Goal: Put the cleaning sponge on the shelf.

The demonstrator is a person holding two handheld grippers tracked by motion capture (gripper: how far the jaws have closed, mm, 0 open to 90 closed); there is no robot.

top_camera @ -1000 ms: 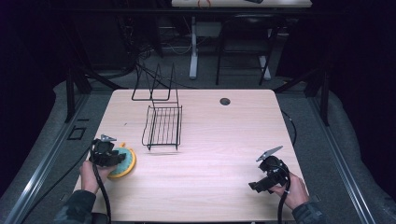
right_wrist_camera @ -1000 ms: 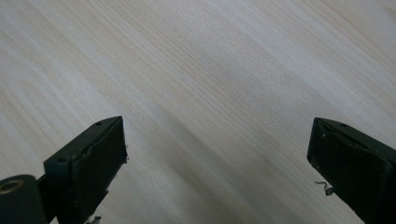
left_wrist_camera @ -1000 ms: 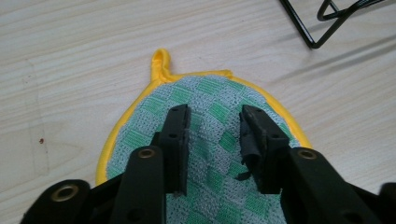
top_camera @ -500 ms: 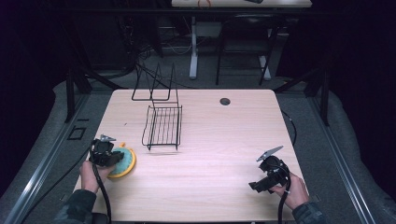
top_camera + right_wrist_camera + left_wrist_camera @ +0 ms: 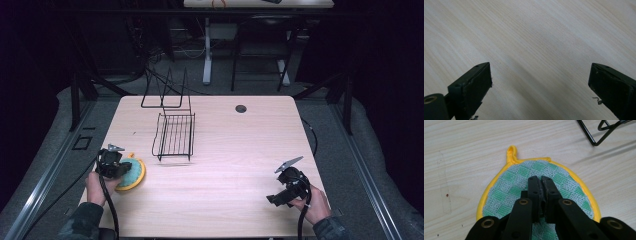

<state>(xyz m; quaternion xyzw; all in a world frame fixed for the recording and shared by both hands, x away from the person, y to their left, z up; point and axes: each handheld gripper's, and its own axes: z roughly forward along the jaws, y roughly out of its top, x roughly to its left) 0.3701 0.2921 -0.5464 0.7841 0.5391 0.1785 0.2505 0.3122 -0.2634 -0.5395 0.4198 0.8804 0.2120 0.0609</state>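
At eight o'clock on the table (image 5: 225, 150), our left gripper (image 5: 541, 185), jaws pressed together, rests over the soft, floppy potholder (image 5: 509, 192), best pinched at its rim, while our right gripper (image 5: 541, 85) gapes empty.

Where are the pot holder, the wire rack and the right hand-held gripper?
pot holder (image 5: 514, 182), left gripper view, on its green checked weave
wire rack (image 5: 175, 135), high view, on its barred floor
right hand-held gripper (image 5: 540, 82), right gripper view, midway between its jaws

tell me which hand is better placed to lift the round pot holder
Left. The left tool sits directly over the pot holder, jaws closed together above its green weave. The right tool is open over bare table at the far side, well away from it.
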